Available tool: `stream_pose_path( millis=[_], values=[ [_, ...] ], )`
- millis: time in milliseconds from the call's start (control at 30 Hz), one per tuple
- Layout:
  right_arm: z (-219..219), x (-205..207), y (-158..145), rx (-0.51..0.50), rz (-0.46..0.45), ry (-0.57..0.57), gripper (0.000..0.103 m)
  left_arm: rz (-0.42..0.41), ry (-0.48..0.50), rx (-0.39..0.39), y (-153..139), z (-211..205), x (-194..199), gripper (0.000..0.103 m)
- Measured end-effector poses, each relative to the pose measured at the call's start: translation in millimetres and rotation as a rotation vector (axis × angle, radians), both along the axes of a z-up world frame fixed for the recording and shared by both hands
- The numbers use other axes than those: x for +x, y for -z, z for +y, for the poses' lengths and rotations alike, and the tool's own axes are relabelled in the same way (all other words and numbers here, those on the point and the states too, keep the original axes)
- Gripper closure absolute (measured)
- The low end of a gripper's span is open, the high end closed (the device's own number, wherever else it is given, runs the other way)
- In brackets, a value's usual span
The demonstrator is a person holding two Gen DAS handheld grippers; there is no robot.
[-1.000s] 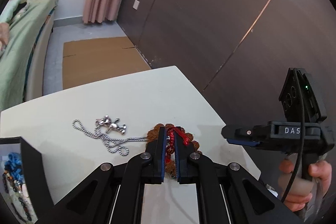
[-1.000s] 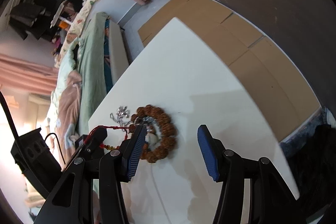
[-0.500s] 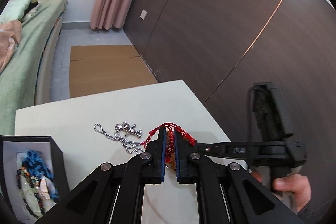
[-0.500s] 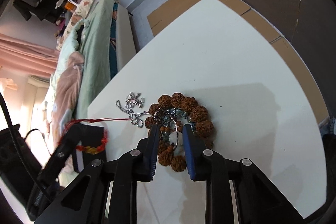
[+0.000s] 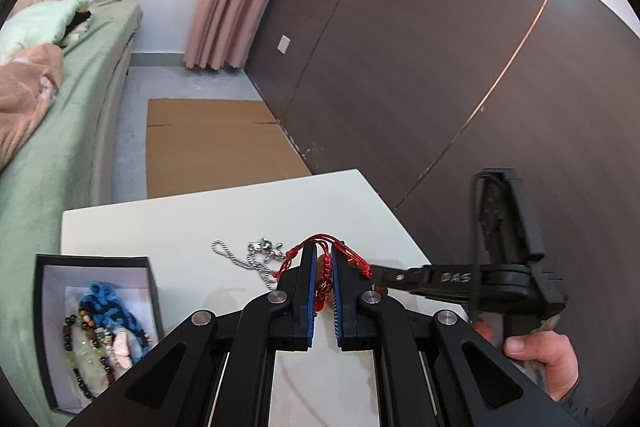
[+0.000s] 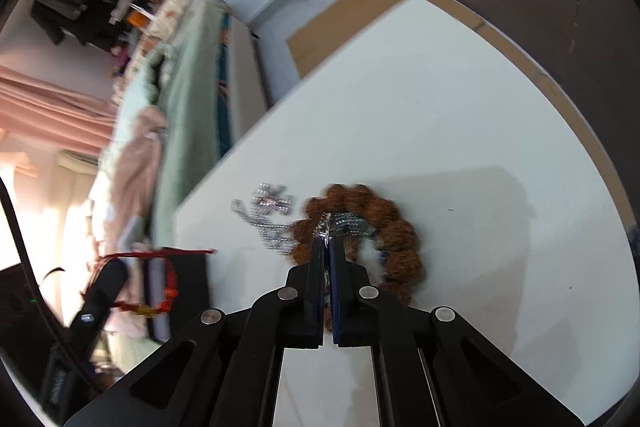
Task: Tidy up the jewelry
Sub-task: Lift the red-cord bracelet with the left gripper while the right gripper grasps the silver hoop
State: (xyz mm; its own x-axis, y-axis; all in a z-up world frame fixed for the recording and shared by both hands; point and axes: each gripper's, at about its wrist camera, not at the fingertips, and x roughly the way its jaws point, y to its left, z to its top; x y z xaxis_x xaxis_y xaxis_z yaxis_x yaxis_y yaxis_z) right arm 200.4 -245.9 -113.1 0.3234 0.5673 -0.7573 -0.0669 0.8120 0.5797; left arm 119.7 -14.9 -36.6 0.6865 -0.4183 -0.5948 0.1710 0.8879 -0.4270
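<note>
- The left gripper (image 5: 323, 259) is clamping a red cord bracelet (image 5: 325, 281), lifted at lower centre above the white table (image 5: 168, 227).
- The right gripper (image 6: 328, 243) is pinching a beaded strand (image 6: 352, 223) inside the brown bead bracelet (image 6: 400, 239), mid-frame.
- A silver chain (image 5: 256, 259) is lying beside it.
- The jewelry box (image 5: 96, 327) is sitting lower left.

Open black cardboard box (image 5: 96, 261) lower left on white table (image 5: 180, 227); silver ball-chain necklace (image 5: 256, 259) centre; brown seed-bead bracelet (image 6: 400, 231) right of necklace.

Red cord bracelet (image 5: 325, 269), silver chain (image 5: 256, 259), brown bead bracelet (image 6: 394, 235), white table (image 5: 168, 227), black box (image 5: 94, 261)
</note>
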Motion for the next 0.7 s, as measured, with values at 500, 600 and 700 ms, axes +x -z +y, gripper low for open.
stream_pose_path(
  millis=[500, 600, 700],
  values=[
    [2, -31, -43, 0.029, -0.190, 0.010, 0.099, -0.029, -0.058, 0.008, -13, 27, -28, 0.096],
    [5, -35, -48, 0.018, -0.218, -0.003, 0.099, -0.032, -0.056, 0.016, -14, 27, -33, 0.096],
    [11, -32, -41, -0.073, -0.211, -0.009, 0.099, -0.030, -0.056, 0.023, -13, 27, -34, 0.096]
  ],
)
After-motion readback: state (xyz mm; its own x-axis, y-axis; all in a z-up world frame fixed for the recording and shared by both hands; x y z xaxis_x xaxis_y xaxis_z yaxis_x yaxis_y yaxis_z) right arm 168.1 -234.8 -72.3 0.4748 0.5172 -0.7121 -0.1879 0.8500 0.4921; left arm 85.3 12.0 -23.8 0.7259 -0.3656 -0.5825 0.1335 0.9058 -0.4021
